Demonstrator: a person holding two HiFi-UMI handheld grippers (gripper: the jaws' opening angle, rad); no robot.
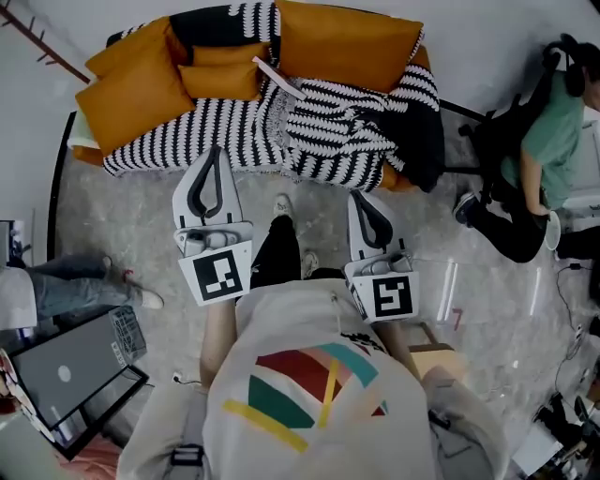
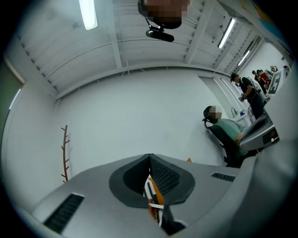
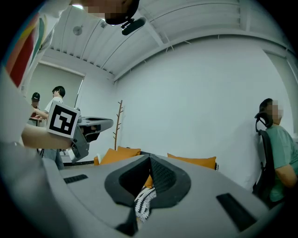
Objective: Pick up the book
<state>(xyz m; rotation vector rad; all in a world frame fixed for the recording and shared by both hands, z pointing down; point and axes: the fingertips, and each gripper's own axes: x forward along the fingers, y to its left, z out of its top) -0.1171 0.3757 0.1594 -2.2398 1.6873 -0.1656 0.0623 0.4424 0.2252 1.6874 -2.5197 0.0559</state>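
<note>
Lying on sofa (image 1: 208,24): book (image 1: 277,77); L+R hand-held grippers (image 1: 217,152) (image 1: 358,197) closed.

Studio-like lab with a lounge corner: striped sofa (image 1: 178,141), orange cushions (image 1: 141,89), bare white walls (image 2: 139,111) (office-chair worker (image 1: 548,141) alongside).

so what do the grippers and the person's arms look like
Both the left gripper and right gripper are pale grey, tapering to pointed tongs lined with black ribbed pads. Each carries a white cube with black square markers. The person wears a pale top with red, green, teal and yellow stripes.
</note>
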